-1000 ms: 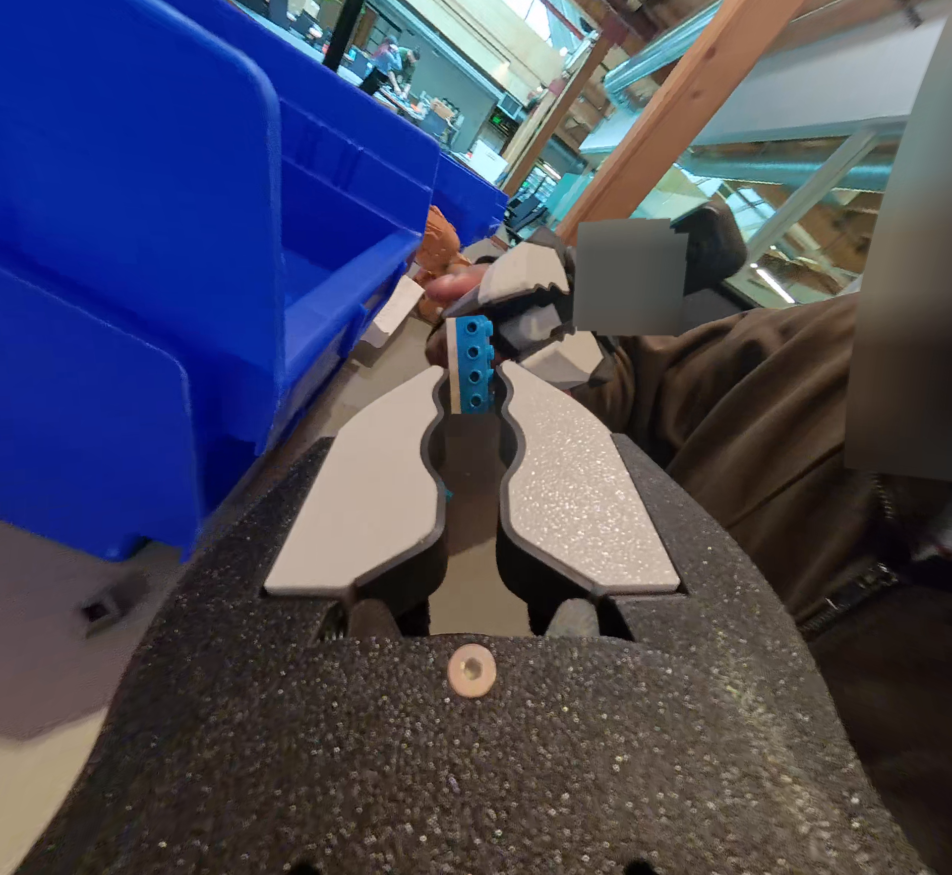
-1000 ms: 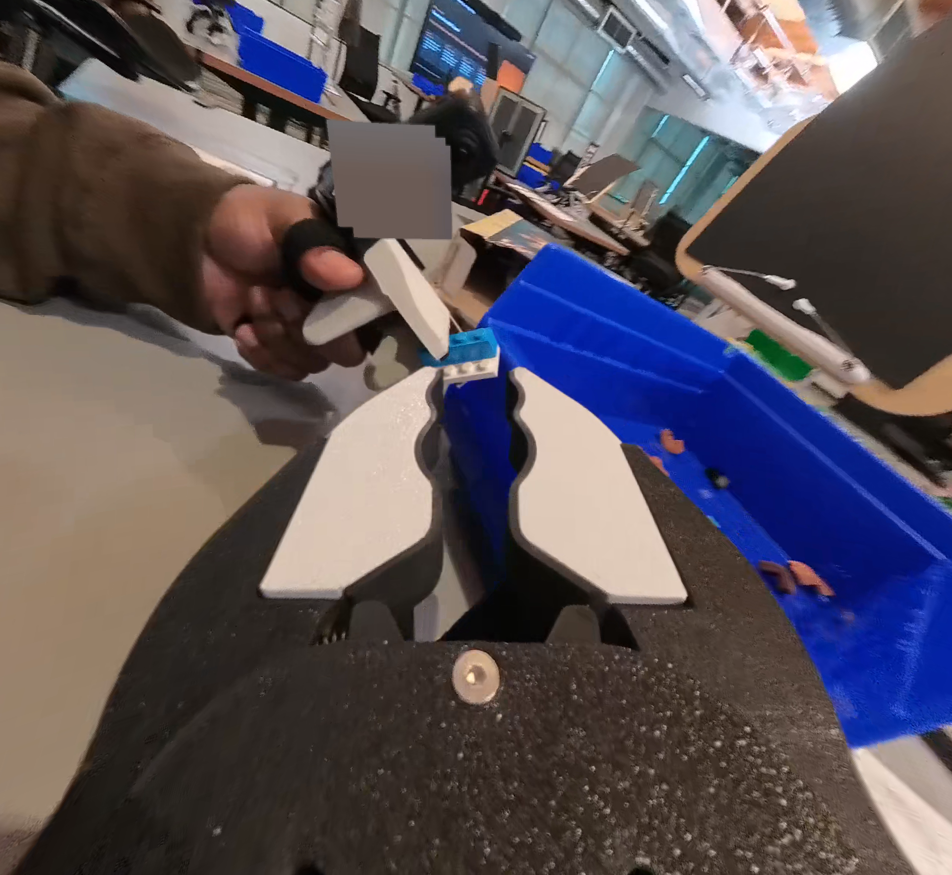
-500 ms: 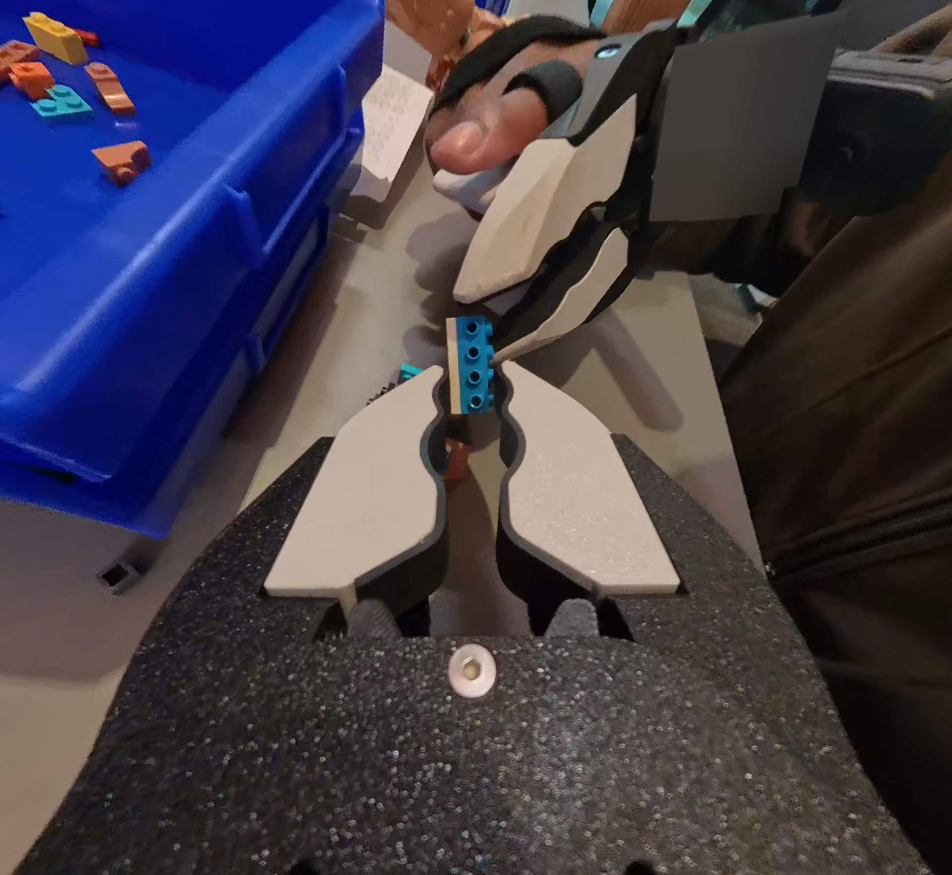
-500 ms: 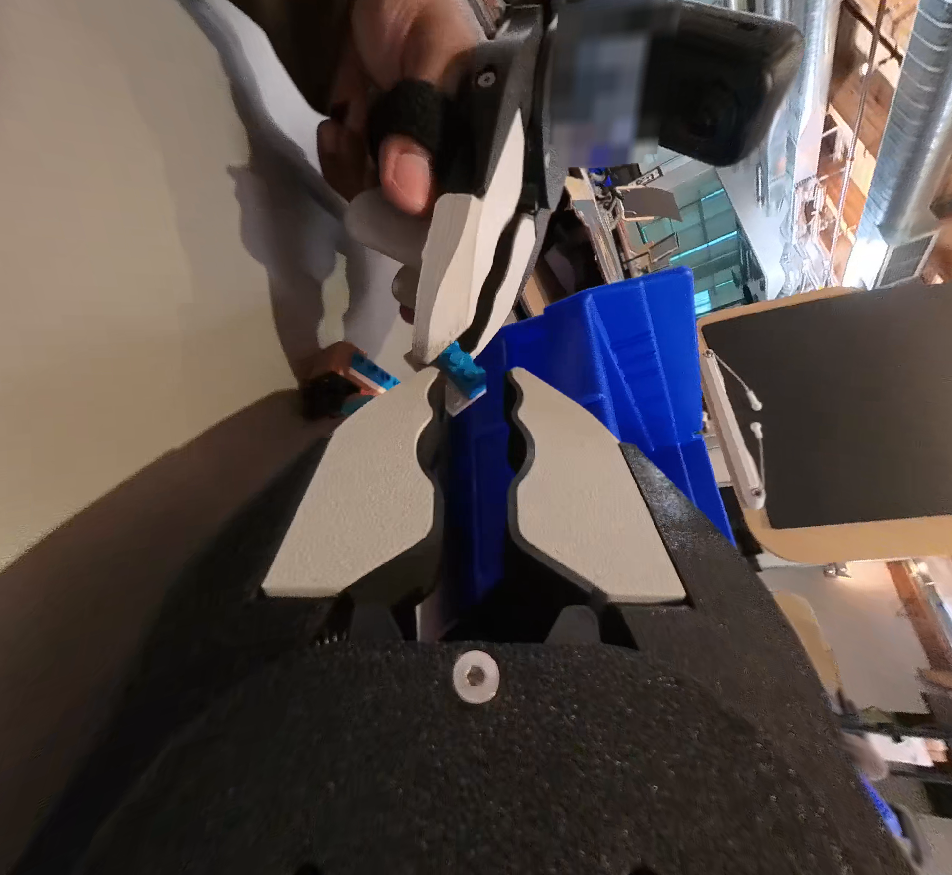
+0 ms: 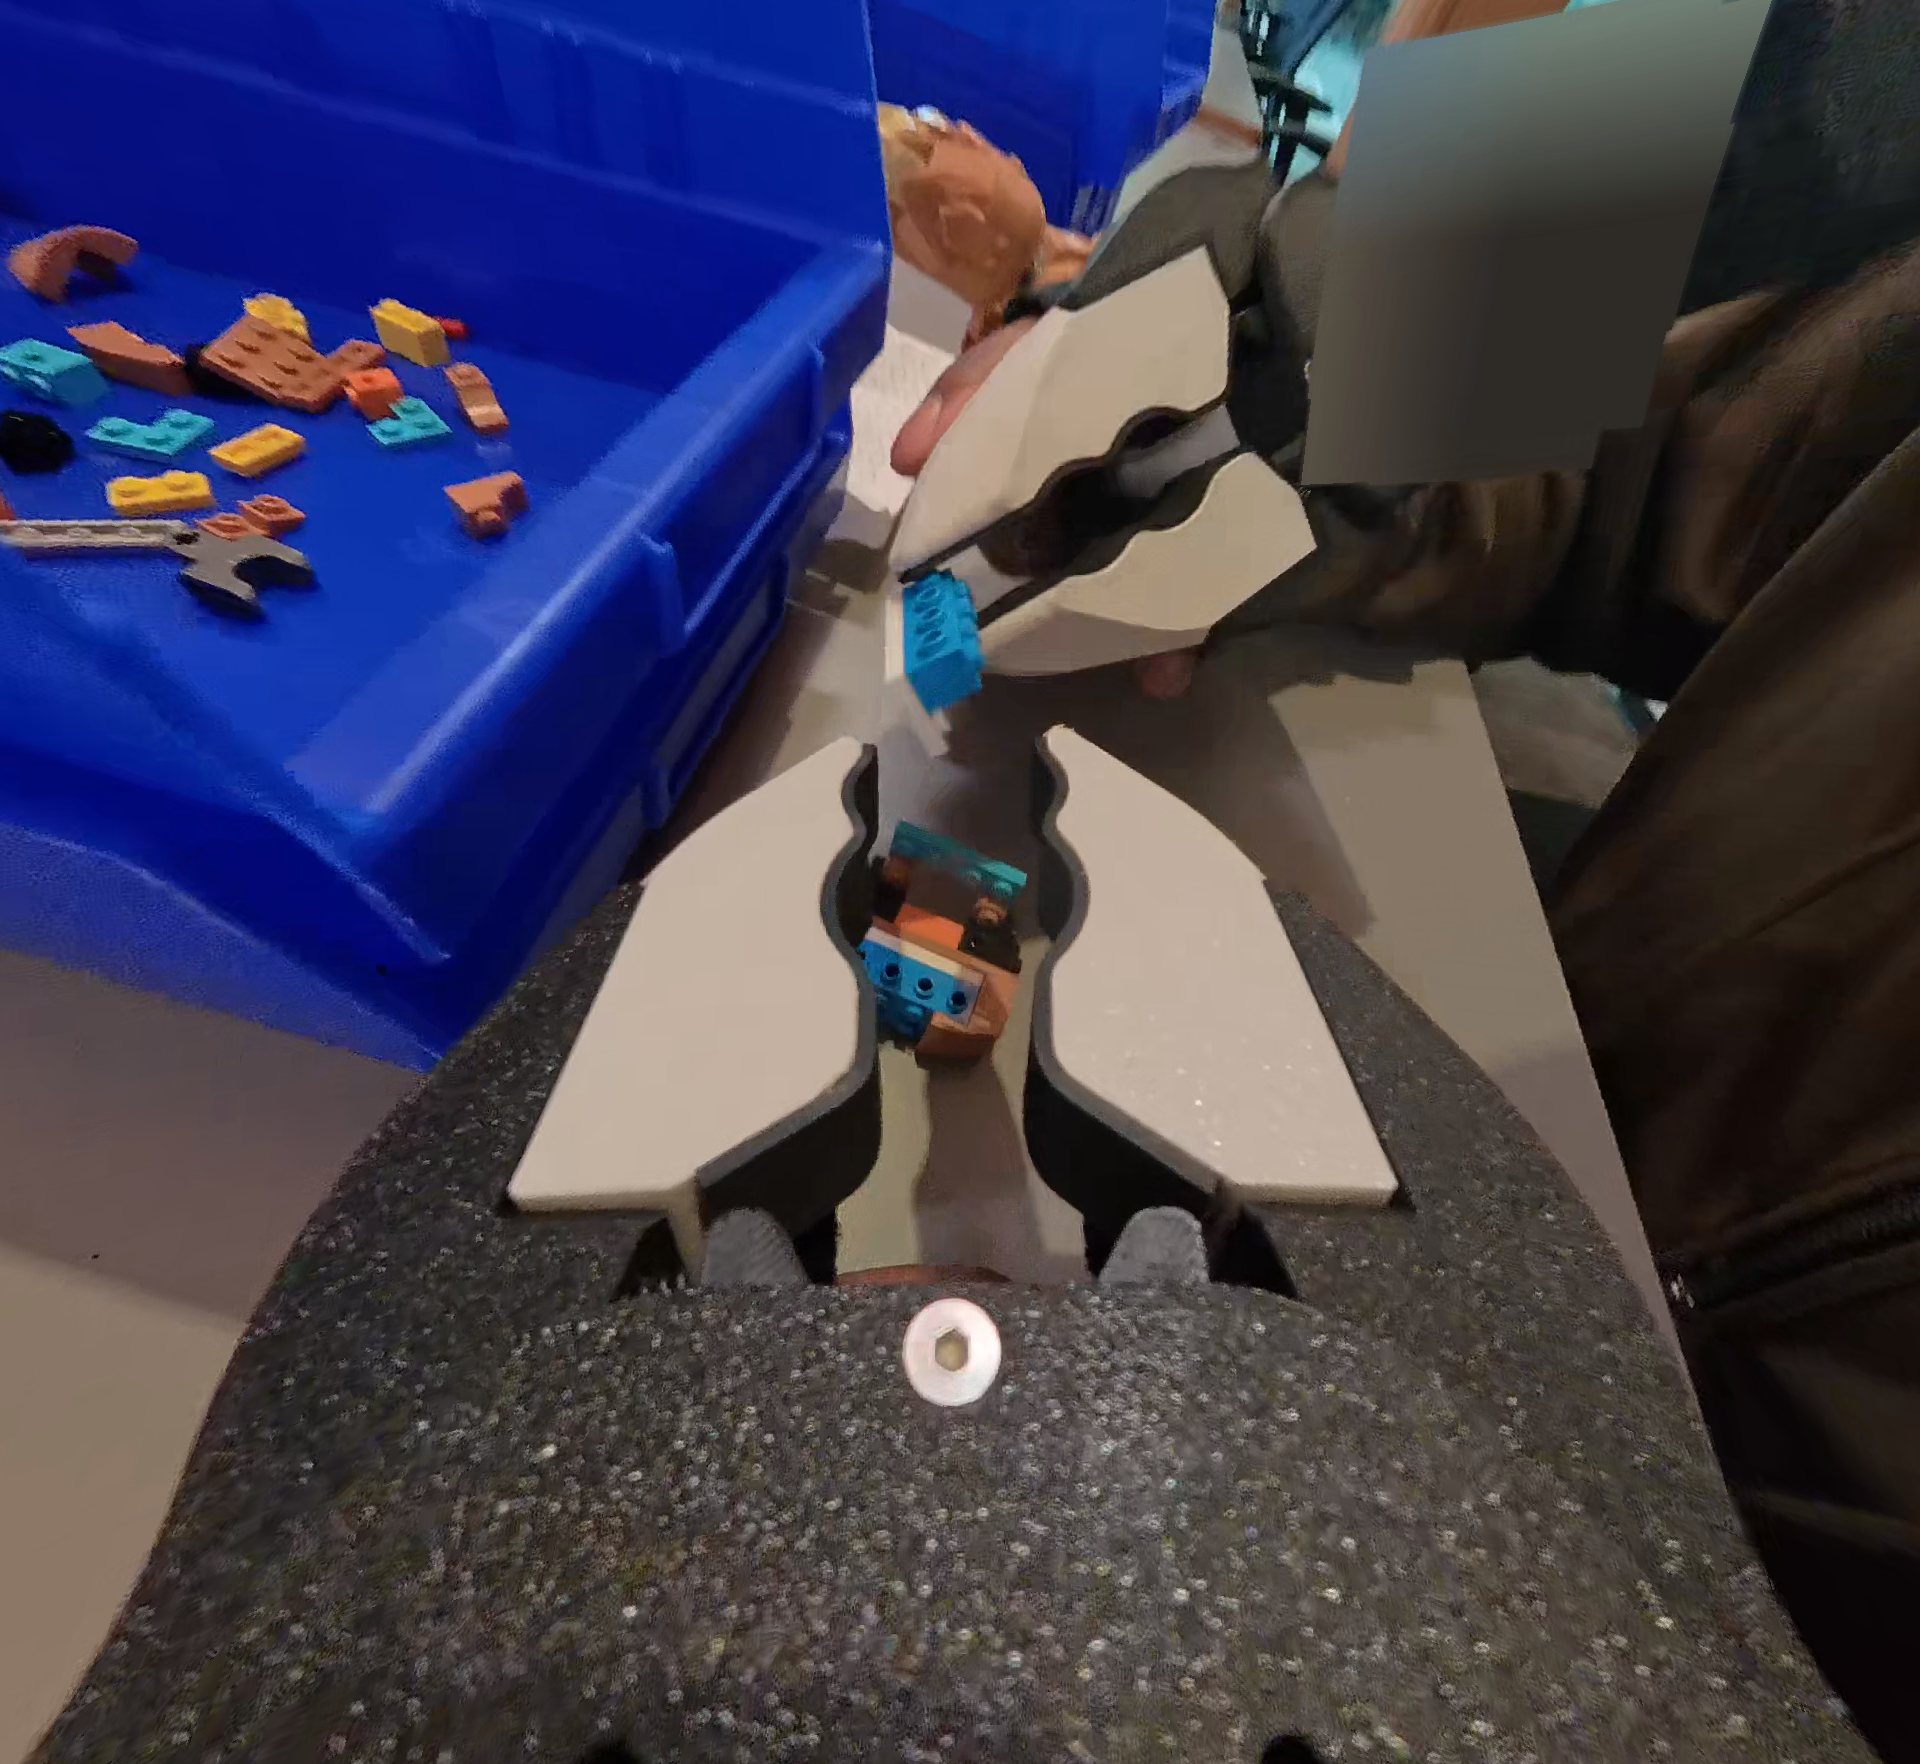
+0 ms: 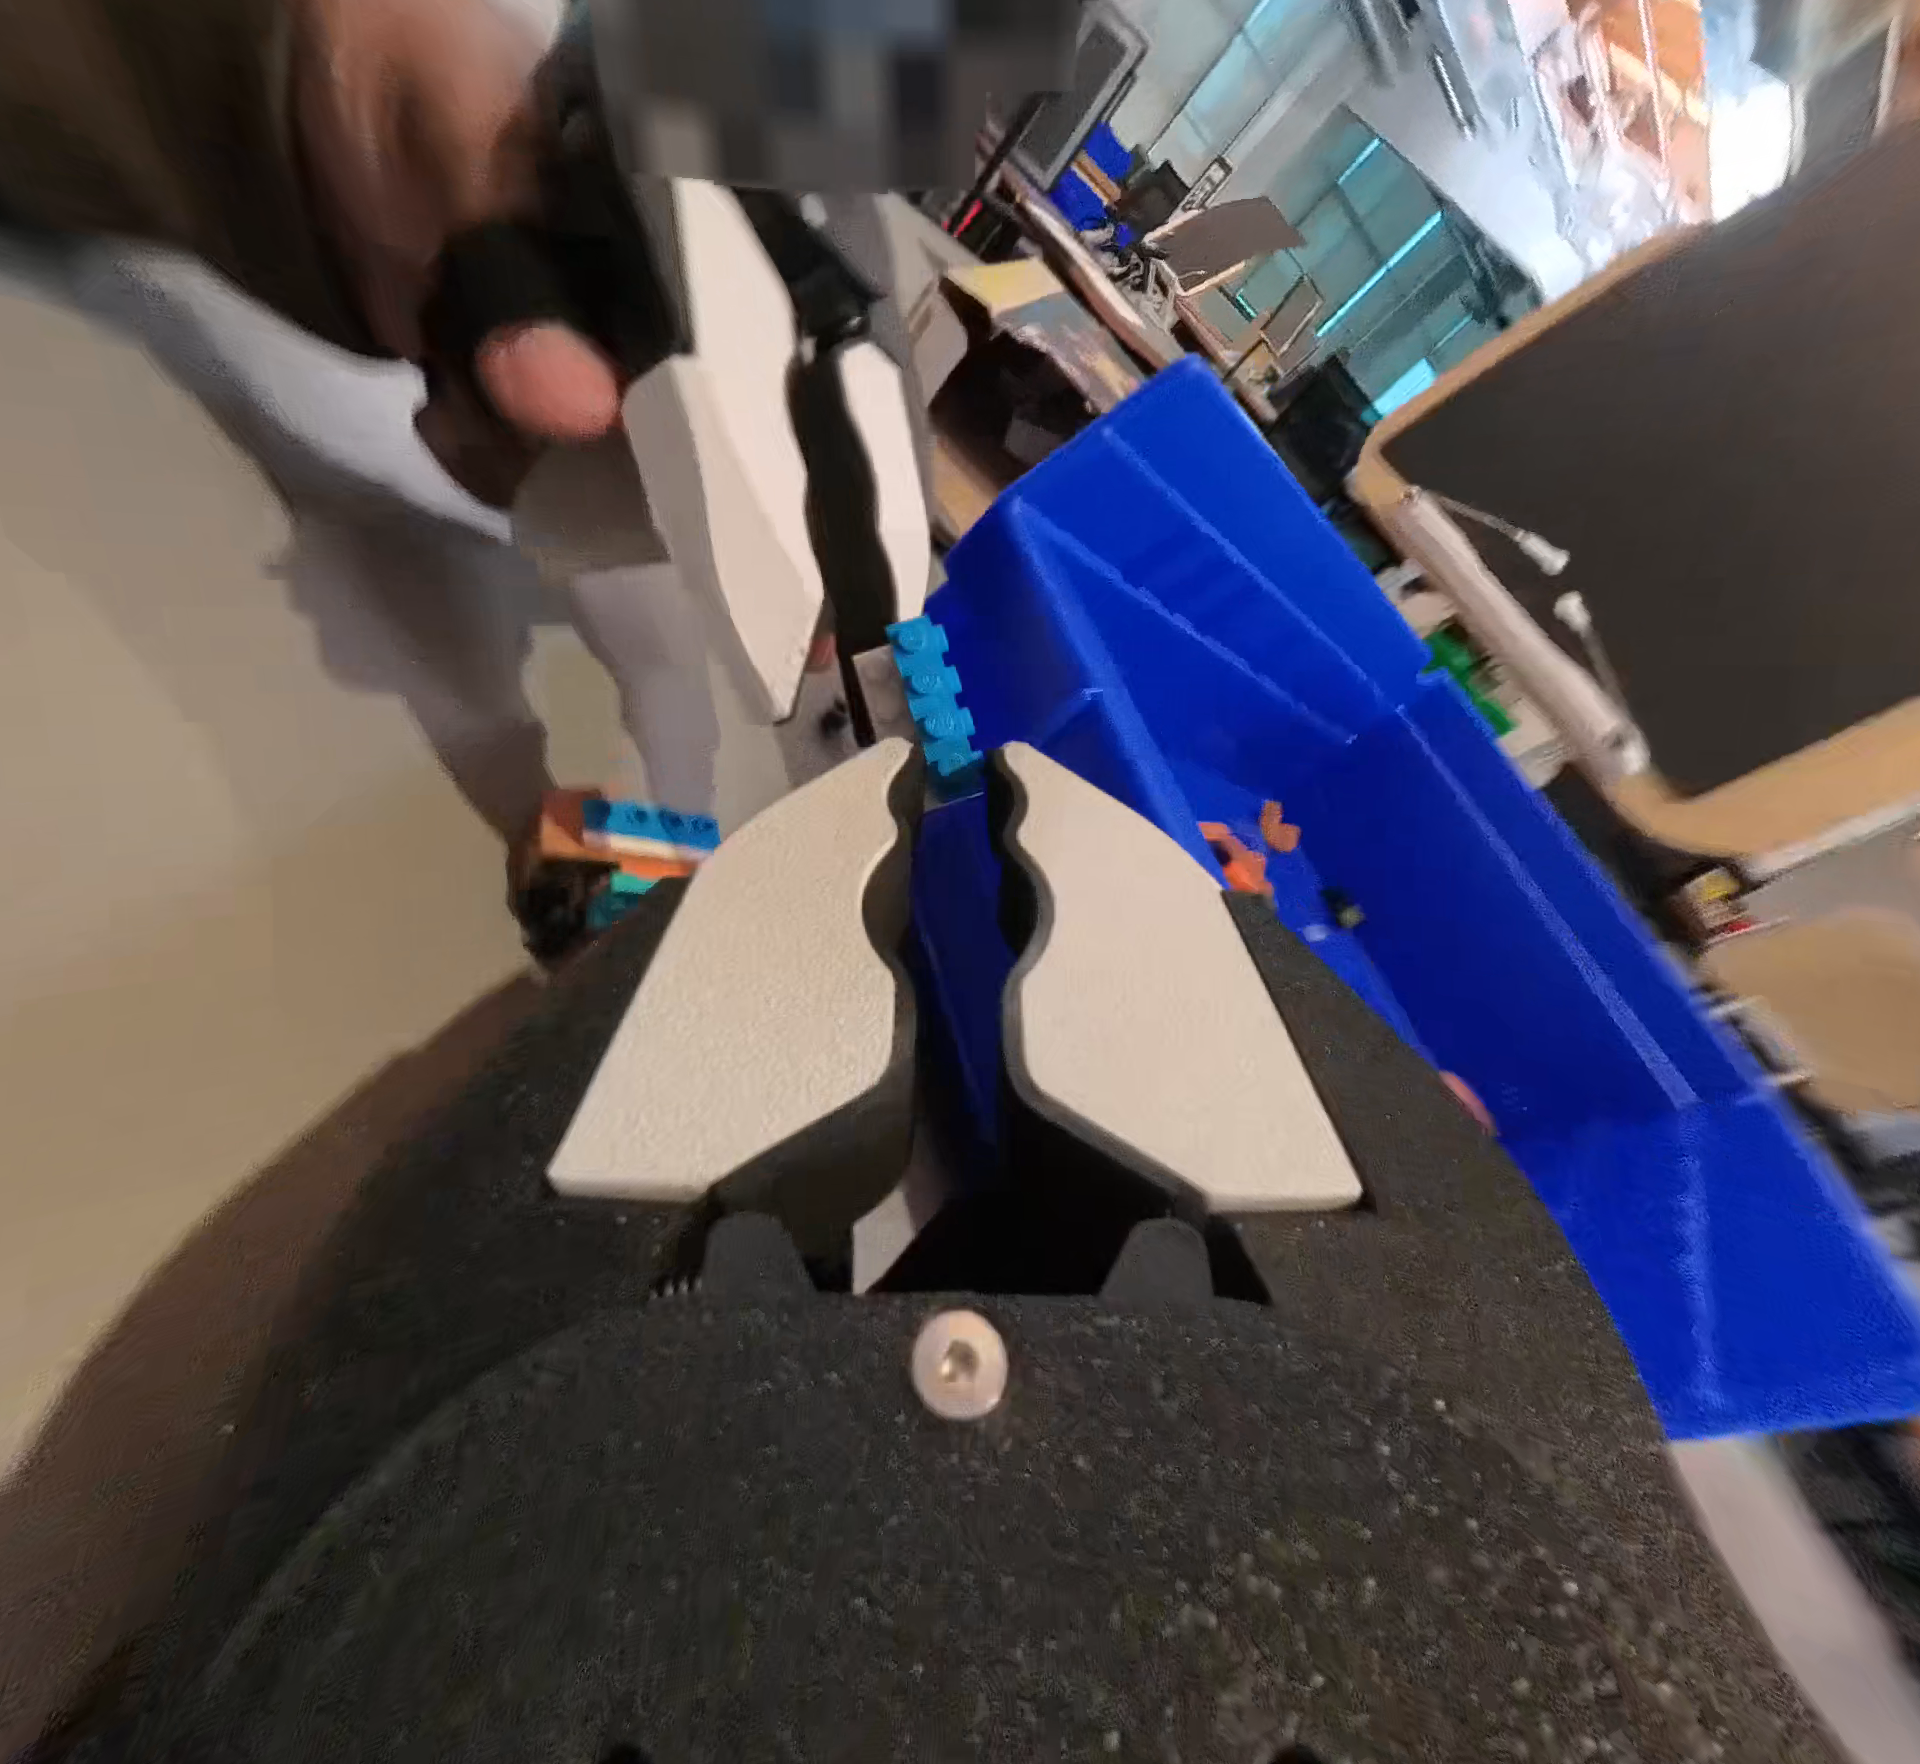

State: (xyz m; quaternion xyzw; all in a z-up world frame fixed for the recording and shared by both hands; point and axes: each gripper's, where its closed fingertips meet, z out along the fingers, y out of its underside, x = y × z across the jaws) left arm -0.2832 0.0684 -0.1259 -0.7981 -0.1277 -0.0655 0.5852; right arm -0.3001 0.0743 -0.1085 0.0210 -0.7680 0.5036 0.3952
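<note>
Half a second ago my left gripper pinched the blue brick; now its fingers stand apart and empty, and my right gripper is clamped on that brick at the fingertips. From the left wrist view I see the brick just beyond my left fingertips, with a small brick model on the grey table showing between those fingers. Loose bricks lie in the blue bin to their left. Only the right wrist view shows the model left of my right fingers, though it blurs.
</note>
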